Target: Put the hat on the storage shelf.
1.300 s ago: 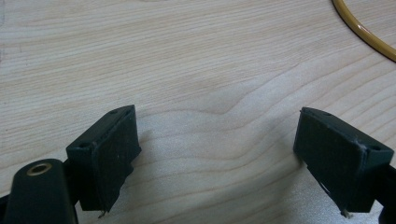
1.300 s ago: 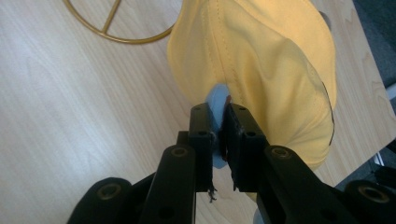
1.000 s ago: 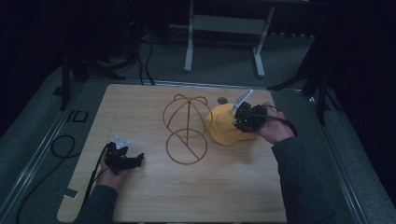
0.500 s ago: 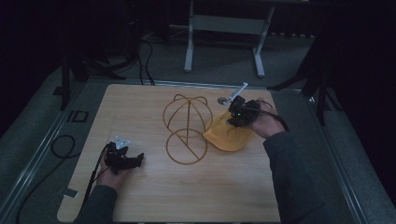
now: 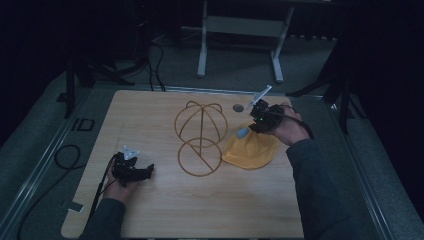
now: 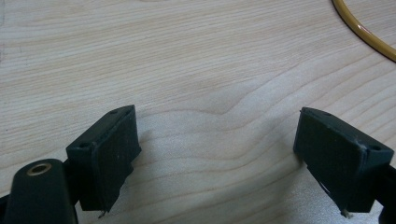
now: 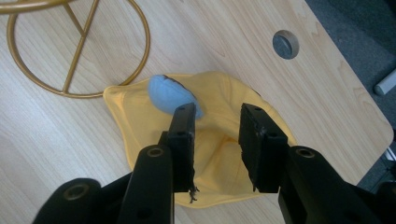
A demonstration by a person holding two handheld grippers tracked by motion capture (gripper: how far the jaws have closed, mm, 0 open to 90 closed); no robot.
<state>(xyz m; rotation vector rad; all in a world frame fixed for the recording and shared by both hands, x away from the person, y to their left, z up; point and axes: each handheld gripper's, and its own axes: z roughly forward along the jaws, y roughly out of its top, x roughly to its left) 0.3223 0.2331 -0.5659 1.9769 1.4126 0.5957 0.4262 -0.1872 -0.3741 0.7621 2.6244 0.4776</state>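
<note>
A pale wooden tabletop carries a gold wire hat stand at its middle. Just beside it, toward the right edge, lies a crumpled yellow cloth cap with a blue patch. A round grey hole sits near the far edge.

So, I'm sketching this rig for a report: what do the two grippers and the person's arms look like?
Both are black. The left gripper carries a grey three-cornered plate and trails a black cable; the right gripper shows a small green light. Each has two blocky black jaws with flat pads. The sleeves are dark grey.

left gripper jaws wide apart over bare wooden table; gold wire stand top right
</note>
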